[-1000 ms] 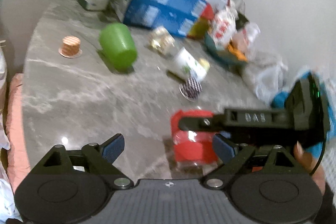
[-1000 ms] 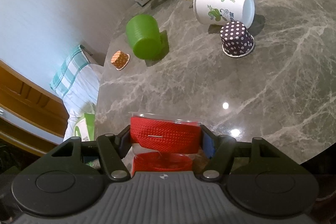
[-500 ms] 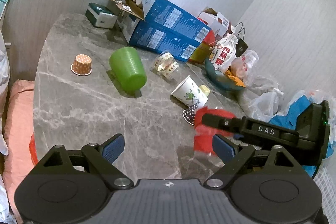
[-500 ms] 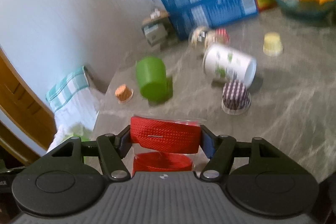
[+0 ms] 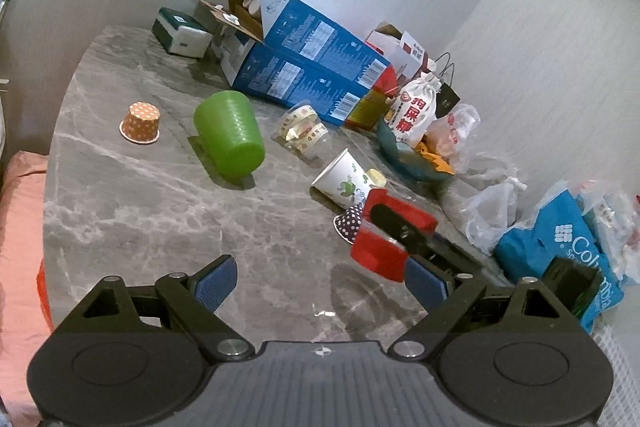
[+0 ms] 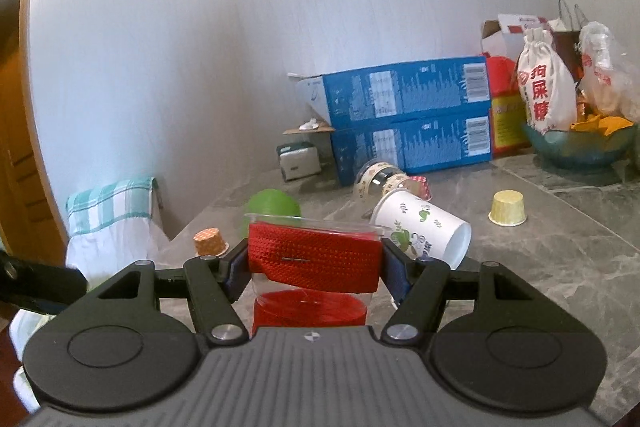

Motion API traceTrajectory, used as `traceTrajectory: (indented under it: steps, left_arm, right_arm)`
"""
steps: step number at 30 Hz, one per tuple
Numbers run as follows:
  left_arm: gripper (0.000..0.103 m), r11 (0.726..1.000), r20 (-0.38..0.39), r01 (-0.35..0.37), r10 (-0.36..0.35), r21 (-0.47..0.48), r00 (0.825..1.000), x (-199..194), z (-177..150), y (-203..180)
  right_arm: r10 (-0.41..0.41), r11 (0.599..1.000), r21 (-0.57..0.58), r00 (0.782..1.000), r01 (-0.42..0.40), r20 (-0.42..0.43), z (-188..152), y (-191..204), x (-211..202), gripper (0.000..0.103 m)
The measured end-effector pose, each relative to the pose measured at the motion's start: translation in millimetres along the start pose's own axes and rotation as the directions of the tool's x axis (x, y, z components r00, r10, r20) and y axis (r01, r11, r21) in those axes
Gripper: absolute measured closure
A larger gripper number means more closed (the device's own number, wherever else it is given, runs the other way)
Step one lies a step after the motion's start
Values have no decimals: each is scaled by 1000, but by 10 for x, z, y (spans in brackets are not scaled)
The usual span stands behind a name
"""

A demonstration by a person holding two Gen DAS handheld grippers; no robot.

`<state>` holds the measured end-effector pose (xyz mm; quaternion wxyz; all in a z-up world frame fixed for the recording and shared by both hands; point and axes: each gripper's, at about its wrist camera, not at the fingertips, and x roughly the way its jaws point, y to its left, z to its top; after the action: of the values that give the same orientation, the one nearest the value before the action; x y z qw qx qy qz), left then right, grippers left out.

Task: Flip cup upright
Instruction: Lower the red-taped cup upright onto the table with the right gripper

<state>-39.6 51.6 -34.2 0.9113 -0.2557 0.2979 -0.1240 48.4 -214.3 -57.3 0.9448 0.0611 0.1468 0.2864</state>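
My right gripper [image 6: 314, 263] is shut on a clear plastic cup with a red sleeve [image 6: 314, 257]. The cup's rim points up and it is held above the marble table [image 6: 540, 267]. In the left wrist view the same red cup [image 5: 390, 237] hangs tilted in the air at the right, with the right gripper's black finger across it. My left gripper [image 5: 320, 281] is open and empty, low over the table's near side.
A green cup [image 5: 230, 137], a white printed paper cup [image 5: 344, 179] and a clear taped cup [image 5: 302, 125] lie on their sides. Small orange [image 5: 140, 123], yellow [image 6: 508, 209] and dotted purple [image 5: 350, 223] cups stand upside down. Blue boxes [image 5: 312, 67], a bowl [image 6: 580, 147] and bags line the back.
My right gripper has lifted the red cup off the table and turned it so the rim faces up. My left gripper has drawn back and stayed open.
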Motion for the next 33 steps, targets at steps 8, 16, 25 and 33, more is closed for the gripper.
traceTrajectory:
  steps: [8,16,25,33]
  left_arm:
    - [10,1000,-10,-1,1,-3,1000,37,-20,22]
    - [10,1000,-6,7,-7,-1,1000,33,-44,20]
    - [10,1000,-4,5,-5,-6,1000,30,-59,24]
    - [10,1000,-11,6,-6,-9,1000,46,-87,27]
  right_arm:
    - [-38,989,-137,987,60,159,-276,78,-110,36]
    - [-6,978,-194,947,72,322,-436,111,-180,36]
    - [-7,976,-205,941,80,338,-593,111,-146,36]
    - [-14,964,-249,949,96,315,-629,189,-171,36]
